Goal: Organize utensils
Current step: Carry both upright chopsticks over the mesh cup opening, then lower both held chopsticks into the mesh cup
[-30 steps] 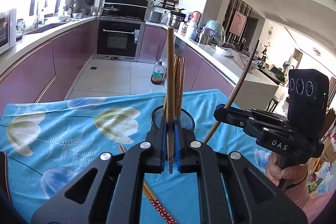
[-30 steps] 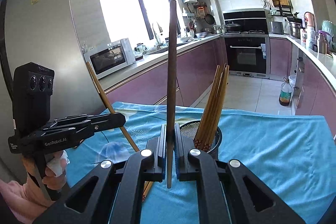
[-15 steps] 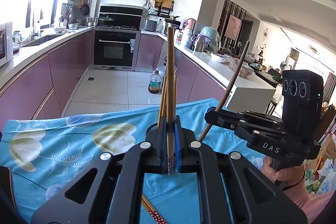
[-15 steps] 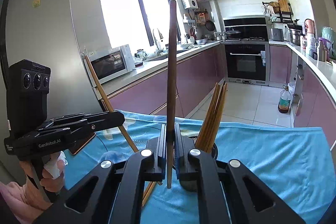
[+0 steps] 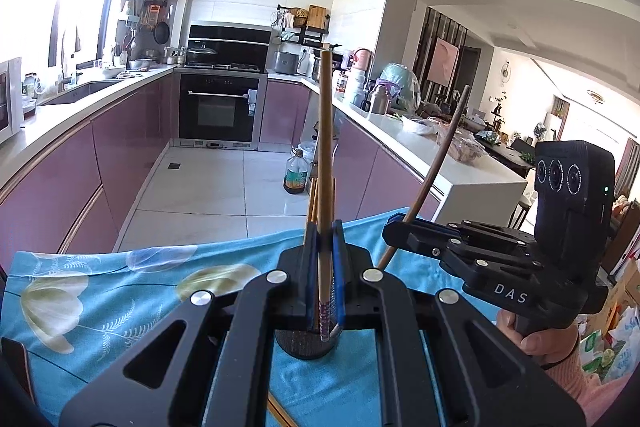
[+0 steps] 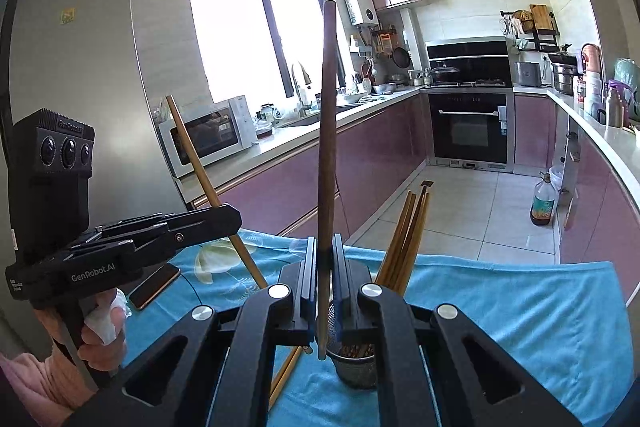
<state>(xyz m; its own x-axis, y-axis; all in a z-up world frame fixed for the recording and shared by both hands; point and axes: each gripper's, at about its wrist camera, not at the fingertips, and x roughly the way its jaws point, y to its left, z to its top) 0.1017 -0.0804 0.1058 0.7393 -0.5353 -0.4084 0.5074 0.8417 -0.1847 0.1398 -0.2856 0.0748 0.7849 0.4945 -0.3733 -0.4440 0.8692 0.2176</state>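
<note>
My left gripper (image 5: 325, 251) is shut on a light wooden chopstick (image 5: 326, 155), held upright with its patterned tip just above the black mesh utensil cup (image 5: 306, 343). My right gripper (image 6: 324, 259) is shut on a dark brown chopstick (image 6: 328, 131), also upright, its lower tip beside the cup's rim (image 6: 352, 359). Several light chopsticks (image 6: 408, 239) stand in the cup. Each gripper shows in the other's view, the right gripper (image 5: 394, 227) and the left gripper (image 6: 228, 217), with its chopstick slanting.
The table carries a blue flowered cloth (image 5: 100, 291). Loose chopsticks (image 6: 286, 375) lie on it beside the cup. A phone (image 6: 154, 285) lies at the left. Behind are purple kitchen cabinets, an oven (image 5: 218, 111) and an oil bottle (image 5: 295, 175) on the floor.
Both grippers have moved nearer and over the cup, carrying their chopsticks upright. The cup now sits low between the fingers in both views.
</note>
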